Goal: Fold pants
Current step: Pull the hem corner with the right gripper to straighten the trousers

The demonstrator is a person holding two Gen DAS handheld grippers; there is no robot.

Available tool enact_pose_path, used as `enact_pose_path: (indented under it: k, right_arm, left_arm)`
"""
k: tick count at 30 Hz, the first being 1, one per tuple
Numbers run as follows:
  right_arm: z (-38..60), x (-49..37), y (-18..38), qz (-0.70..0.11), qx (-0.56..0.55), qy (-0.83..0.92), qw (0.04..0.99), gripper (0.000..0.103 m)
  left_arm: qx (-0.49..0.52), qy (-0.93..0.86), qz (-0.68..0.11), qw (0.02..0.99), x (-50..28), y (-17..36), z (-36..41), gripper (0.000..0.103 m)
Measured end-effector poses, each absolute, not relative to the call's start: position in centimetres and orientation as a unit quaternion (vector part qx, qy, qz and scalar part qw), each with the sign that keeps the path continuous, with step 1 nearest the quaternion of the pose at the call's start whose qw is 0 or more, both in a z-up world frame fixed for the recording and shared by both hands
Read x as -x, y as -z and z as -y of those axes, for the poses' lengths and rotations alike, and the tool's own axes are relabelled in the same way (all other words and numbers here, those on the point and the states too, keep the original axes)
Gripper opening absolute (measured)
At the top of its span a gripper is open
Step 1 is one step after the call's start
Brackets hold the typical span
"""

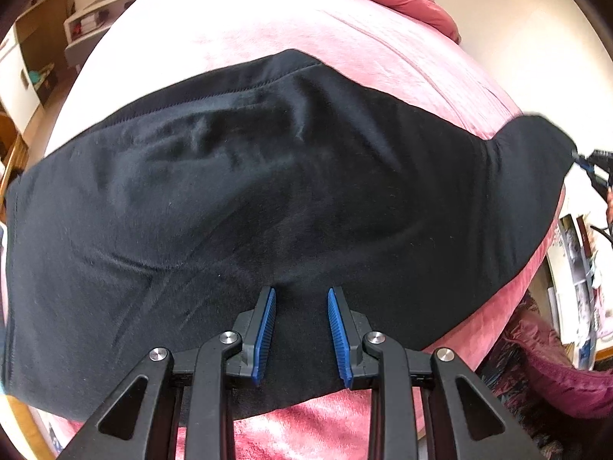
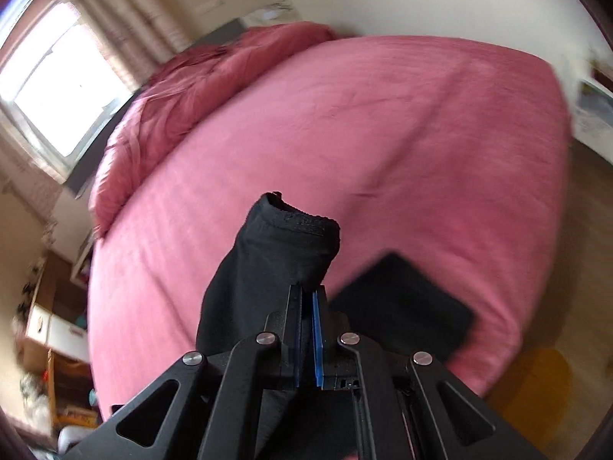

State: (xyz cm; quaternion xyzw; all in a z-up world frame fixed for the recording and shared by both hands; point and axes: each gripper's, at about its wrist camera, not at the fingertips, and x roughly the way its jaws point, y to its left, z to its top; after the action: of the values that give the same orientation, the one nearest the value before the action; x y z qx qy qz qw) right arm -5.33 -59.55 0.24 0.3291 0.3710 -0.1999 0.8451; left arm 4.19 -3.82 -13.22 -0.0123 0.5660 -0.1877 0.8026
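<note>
The left gripper [image 1: 300, 295] hovers with jaws parted over soft black cotton pants [image 1: 237, 207], spread wide and faintly creased across the pink plush bed [image 1: 268, 38]. The right gripper [image 2: 307, 291] is clamped on one end of the pants [image 2: 276, 260], lifted clear, hem drooping forward. Beyond, a rumpled rose duvet [image 2: 214, 73].

Left gripper [image 1: 301, 293] jaws parted; right gripper [image 2: 307, 289] jaws clamped.
</note>
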Motion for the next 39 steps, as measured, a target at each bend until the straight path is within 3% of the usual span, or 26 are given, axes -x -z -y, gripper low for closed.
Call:
enact_pose_path:
  k: [10,14,20,29,32,36,38,39]
  right_arm:
    - [64.6,11.1,10.6,-0.424,-0.412,0.275,0.758,0.005]
    - [64.6,10.9,12.1,-0.433,-0.406,0.271,0.758,0.006]
    - [64.6,12.5,10.4,-0.414,-0.420,0.250,0.767,0.027]
    - [63.2,9.6,5.2,-0.435,-0.301,0.238,0.814,0.027]
    - [63.8,5.3,4.8,-0.458,-0.263,0.232,0.817,0.040]
    - [64.5,0.9,6.1,-0.499,-0.221,0.246,0.801,0.046]
    - [65.3,-0.9,7.4,-0.524,-0.210,0.255,0.785,0.046]
    - [65.4,-1.2,7.8,-0.533,-0.204,0.256,0.781,0.040]
  left_arm:
    - [-0.015,0.196,-0.562,0.804,-4.0,11.1,5.7,0.029]
    - [-0.022,0.198,-0.558,0.805,-3.6,10.3,6.6,0.029]
    - [-0.018,0.211,-0.553,0.806,-2.7,9.3,6.8,0.029]
    - [-0.013,0.215,-0.553,0.805,-1.1,9.8,6.6,0.029]
    - [-0.009,0.211,-0.554,0.805,-0.9,9.9,6.6,0.029]
    - [-0.010,0.201,-0.561,0.803,-1.0,10.5,6.3,0.029]
    - [-0.010,0.195,-0.566,0.801,-1.3,11.0,6.2,0.029]
    - [-0.010,0.194,-0.568,0.800,-1.4,11.2,6.1,0.029]
